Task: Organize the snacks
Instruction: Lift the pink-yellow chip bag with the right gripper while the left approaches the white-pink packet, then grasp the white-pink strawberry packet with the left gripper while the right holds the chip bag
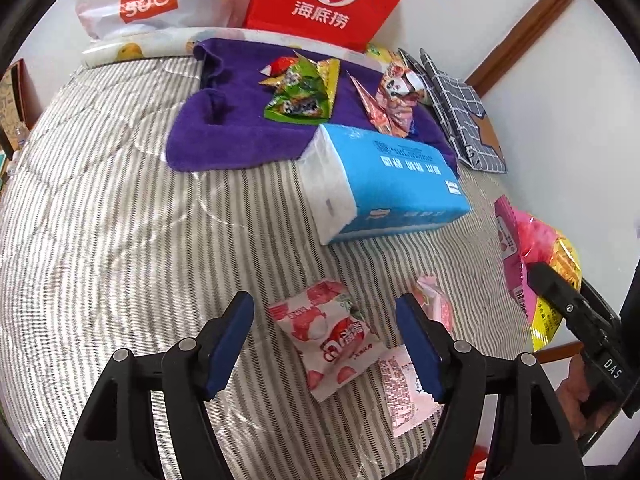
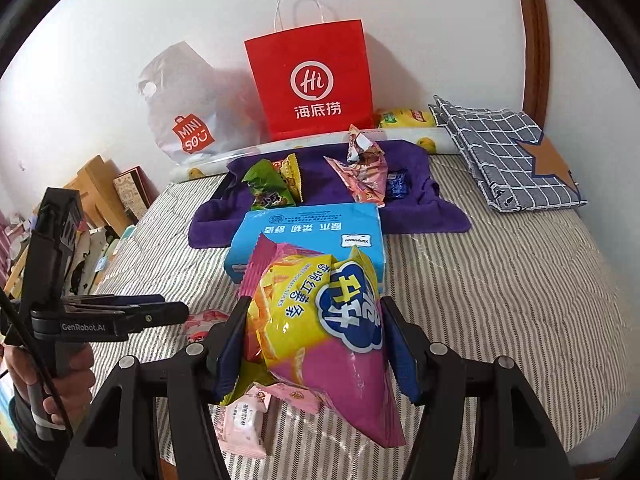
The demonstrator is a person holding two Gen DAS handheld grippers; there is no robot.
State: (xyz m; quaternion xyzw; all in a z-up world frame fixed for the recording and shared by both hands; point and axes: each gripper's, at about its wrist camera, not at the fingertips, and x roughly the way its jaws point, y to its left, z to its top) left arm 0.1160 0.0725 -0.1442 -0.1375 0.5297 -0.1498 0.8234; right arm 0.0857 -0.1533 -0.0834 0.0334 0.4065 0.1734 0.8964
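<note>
My left gripper (image 1: pixel 325 332) is open, its fingers either side of a pink lychee snack packet (image 1: pixel 326 336) lying on the striped bed. A second pink packet (image 1: pixel 402 390) lies beside it. My right gripper (image 2: pixel 314 350) is shut on a large pink and yellow chip bag (image 2: pixel 320 328), held above the bed; the bag also shows at the right of the left wrist view (image 1: pixel 532 264). A green snack bag (image 1: pixel 300 92) and a pink panda snack bag (image 1: pixel 394 100) lie on a purple towel (image 1: pixel 224 136) at the far side.
A blue tissue pack (image 1: pixel 384 176) lies in front of the towel. A red paper bag (image 2: pixel 316 80) and a white Miniso bag (image 2: pixel 188 120) stand against the wall. A folded checked cloth (image 2: pixel 508 152) lies at the right. Small pink packets (image 2: pixel 242 424) lie under the chip bag.
</note>
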